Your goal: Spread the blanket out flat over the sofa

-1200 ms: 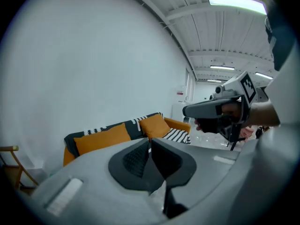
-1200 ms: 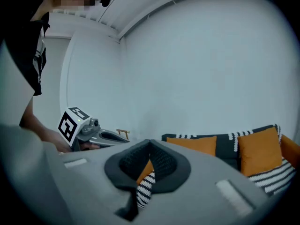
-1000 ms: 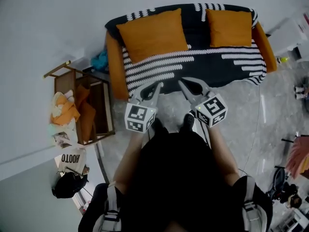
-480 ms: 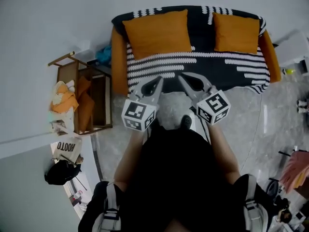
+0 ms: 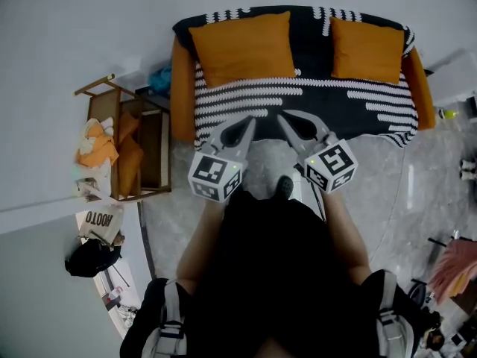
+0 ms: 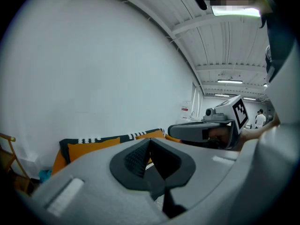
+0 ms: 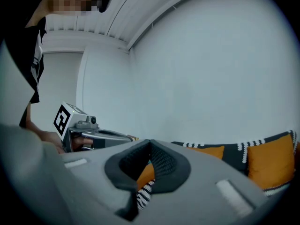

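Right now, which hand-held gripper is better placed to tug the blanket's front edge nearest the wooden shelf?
Probably left: the left hand-held gripper sits closer to that end of the blanket; the right hand-held gripper hangs nearer the middle.

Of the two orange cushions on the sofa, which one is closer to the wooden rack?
The left cushion in the head view, the wider-looking one. It lies at the sofa end beside the wooden rack; the other cushion lies opposite.

A staged living-room corner in a large hall: sofa (image 5: 181, 92), wooden shelf (image 5: 95, 116), ribbed ceiling (image 6: 220, 41), strip lights (image 6: 229, 81).
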Tool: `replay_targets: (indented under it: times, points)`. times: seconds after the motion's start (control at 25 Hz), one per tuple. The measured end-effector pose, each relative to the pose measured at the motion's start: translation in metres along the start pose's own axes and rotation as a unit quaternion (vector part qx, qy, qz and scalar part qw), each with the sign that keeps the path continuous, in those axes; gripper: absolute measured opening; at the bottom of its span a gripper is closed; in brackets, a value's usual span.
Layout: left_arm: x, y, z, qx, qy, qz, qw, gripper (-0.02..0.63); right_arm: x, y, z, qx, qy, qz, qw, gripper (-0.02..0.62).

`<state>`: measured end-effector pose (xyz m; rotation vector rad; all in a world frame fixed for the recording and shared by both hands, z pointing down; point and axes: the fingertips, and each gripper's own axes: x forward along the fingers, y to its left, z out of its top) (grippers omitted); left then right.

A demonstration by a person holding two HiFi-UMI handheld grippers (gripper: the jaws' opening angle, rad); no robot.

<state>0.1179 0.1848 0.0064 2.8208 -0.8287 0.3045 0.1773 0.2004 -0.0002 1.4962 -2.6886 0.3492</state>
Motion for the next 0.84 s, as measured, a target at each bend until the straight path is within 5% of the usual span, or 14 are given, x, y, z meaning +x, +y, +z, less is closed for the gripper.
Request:
replay_targets:
  times: [0.84]
  points:
    - [0.019,-0.023,0.004,0.003,-0.002,-0.018,0.9998,0.011,-0.021,-0.017,-0.005,0.003,0.006,-0.015,1.0,0.003]
